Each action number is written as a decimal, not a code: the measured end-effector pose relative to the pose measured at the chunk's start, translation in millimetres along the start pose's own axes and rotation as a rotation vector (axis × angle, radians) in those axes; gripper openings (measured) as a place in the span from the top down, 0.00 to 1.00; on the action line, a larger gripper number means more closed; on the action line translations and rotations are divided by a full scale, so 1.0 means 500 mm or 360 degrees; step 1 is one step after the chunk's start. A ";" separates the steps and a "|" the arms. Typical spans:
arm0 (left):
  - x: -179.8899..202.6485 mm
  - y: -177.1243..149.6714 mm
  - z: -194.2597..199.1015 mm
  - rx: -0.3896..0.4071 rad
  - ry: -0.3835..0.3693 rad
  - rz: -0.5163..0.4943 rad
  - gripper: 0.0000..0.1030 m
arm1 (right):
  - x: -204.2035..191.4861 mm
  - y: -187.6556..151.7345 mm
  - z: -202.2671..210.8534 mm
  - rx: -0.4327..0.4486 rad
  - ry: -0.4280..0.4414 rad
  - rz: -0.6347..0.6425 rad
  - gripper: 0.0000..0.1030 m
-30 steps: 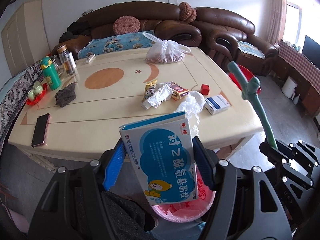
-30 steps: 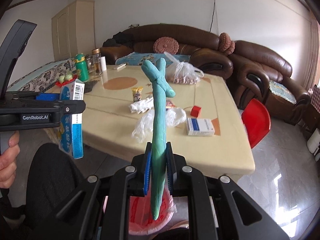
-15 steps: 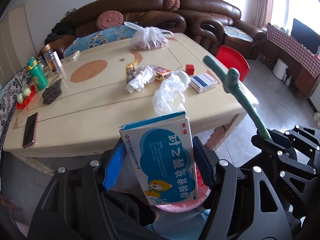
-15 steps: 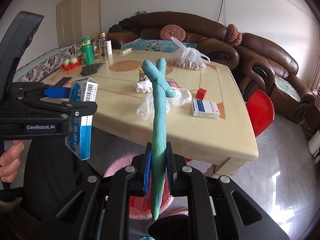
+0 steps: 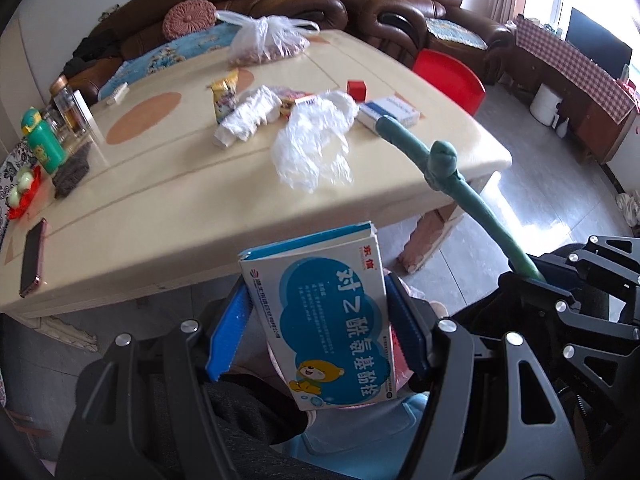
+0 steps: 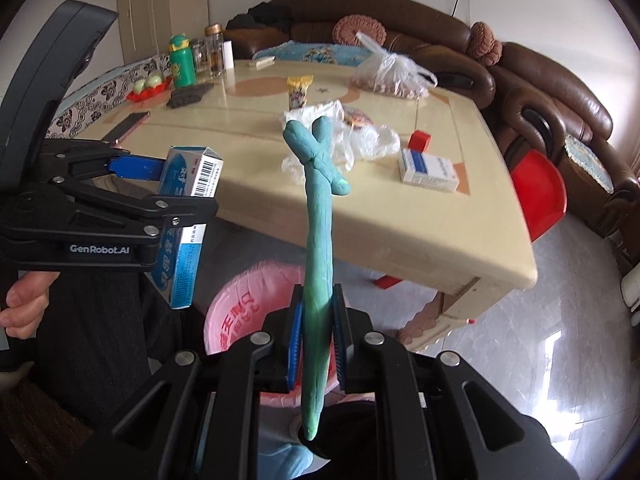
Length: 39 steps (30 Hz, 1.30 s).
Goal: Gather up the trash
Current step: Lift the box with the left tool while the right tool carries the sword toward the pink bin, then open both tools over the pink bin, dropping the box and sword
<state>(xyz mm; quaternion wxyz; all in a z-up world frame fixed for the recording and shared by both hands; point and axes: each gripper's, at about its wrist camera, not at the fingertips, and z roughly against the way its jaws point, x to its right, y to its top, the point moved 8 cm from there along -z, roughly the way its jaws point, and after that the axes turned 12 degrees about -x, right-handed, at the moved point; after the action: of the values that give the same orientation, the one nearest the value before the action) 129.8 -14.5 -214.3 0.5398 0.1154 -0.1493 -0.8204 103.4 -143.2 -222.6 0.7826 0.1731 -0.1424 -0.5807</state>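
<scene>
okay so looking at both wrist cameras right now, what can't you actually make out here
- Pink-lined bin: the right gripper covers most of it in the right wrist view, so its contents are unseen.
- Left gripper: its medicine box hides the bin in the left wrist view.
- White and blue box: print too small.
- Green clay stick: lower end blurred.

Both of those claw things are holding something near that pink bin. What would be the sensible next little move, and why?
Probably open the right gripper and let the green clay stick drop. Its lower end already hangs over the pink-lined bin, and the fingers clamp it. The left gripper with the blue medicine box could follow once it is clearly above the opening.
</scene>
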 end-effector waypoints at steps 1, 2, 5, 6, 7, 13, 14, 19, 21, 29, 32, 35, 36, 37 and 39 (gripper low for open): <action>0.000 -0.002 -0.007 -0.0010 0.0006 -0.0002 0.37 | 0.000 -0.005 -0.009 -0.0025 0.0000 0.0011 0.87; 0.000 -0.002 -0.013 -0.0017 0.0008 -0.0005 0.37 | -0.001 -0.009 -0.016 -0.0046 0.0004 0.0016 0.87; 0.001 -0.008 -0.036 -0.0050 -0.0019 -0.0001 0.37 | -0.002 -0.018 -0.039 -0.0108 0.0024 0.0023 0.87; -0.002 -0.009 -0.042 -0.0062 -0.0025 0.0004 0.37 | -0.004 -0.022 -0.047 -0.0130 0.0032 0.0027 0.87; -0.005 -0.011 -0.050 -0.0073 -0.0030 0.0007 0.37 | -0.006 -0.025 -0.054 -0.0144 0.0037 0.0033 0.86; -0.013 -0.022 -0.102 -0.0142 -0.0037 0.0009 0.37 | -0.025 -0.051 -0.112 -0.0278 0.0078 0.0061 0.86; -0.014 -0.024 -0.108 -0.0151 -0.0035 0.0009 0.37 | -0.027 -0.055 -0.121 -0.0302 0.0088 0.0064 0.86; -0.017 -0.033 -0.151 -0.0207 -0.0062 0.0021 0.37 | -0.029 -0.074 -0.169 -0.0430 0.0130 0.0063 0.86; -0.016 -0.036 -0.164 -0.0215 -0.0079 0.0021 0.37 | -0.031 -0.081 -0.186 -0.0478 0.0130 0.0078 0.86; -0.007 -0.053 -0.245 -0.0327 -0.0120 0.0010 0.37 | -0.027 -0.108 -0.304 -0.0740 0.0196 0.0029 0.86; -0.002 -0.065 -0.292 -0.0409 -0.0125 0.0019 0.37 | -0.032 -0.121 -0.358 -0.0831 0.0204 0.0048 0.86; -0.004 -0.069 -0.323 -0.0450 -0.0118 0.0033 0.37 | -0.035 -0.135 -0.407 -0.0909 0.0240 0.0031 0.86; -0.006 -0.069 -0.336 -0.0474 -0.0126 0.0051 0.37 | -0.034 -0.141 -0.423 -0.0934 0.0259 0.0013 0.86; -0.008 -0.069 -0.347 -0.0495 -0.0142 0.0067 0.37 | -0.034 -0.144 -0.434 -0.0947 0.0275 -0.0003 0.86; -0.008 -0.075 -0.373 -0.0552 -0.0153 0.0097 0.38 | -0.032 -0.150 -0.455 -0.0984 0.0323 -0.0052 0.86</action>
<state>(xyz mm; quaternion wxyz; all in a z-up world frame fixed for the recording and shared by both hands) 164.8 -19.3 -401.2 0.5686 -0.0233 -0.0347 -0.8216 130.9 -123.8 -460.4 0.7990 -0.0136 0.1224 -0.5886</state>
